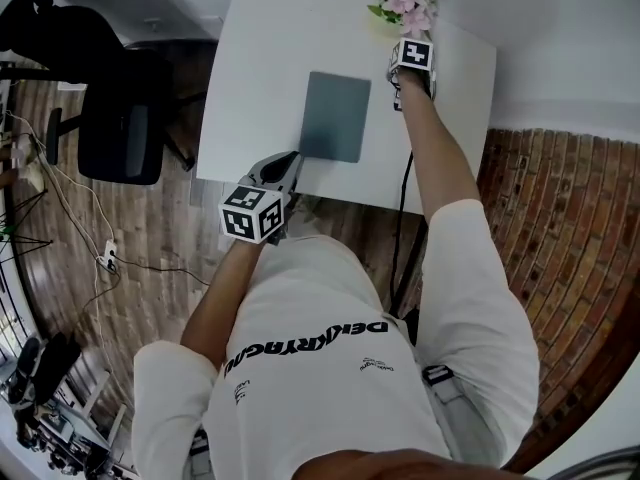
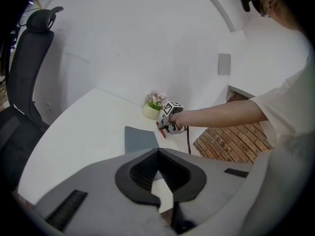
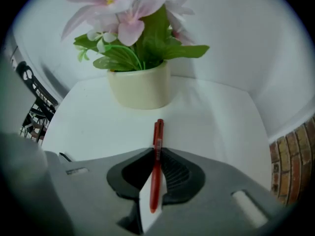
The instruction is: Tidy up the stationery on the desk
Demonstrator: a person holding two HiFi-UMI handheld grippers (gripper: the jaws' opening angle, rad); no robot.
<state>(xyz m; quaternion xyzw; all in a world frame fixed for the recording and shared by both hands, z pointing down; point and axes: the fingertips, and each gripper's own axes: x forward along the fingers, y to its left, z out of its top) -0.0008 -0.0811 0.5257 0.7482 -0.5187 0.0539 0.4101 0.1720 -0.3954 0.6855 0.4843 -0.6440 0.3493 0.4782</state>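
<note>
My right gripper point(image 3: 156, 150) points down at the far right corner of the white desk point(image 1: 260, 78), its jaws shut on a red pen point(image 3: 156, 171) that runs lengthwise between them. The pen's end sticks out toward a cream pot of pink flowers point(image 3: 140, 85). In the left gripper view the same right gripper point(image 2: 169, 125) and the red pen point(image 2: 161, 131) sit just right of the flower pot point(image 2: 153, 108). My left gripper point(image 1: 285, 168) hovers at the desk's near edge, shut and empty, close to a flat grey pad point(image 1: 336, 116).
A black office chair point(image 1: 120, 118) stands left of the desk. A black cable point(image 1: 404, 198) hangs from the right gripper over the desk's near edge. White walls close in behind the desk. Wood and brick-pattern flooring point(image 1: 560, 218) surrounds it.
</note>
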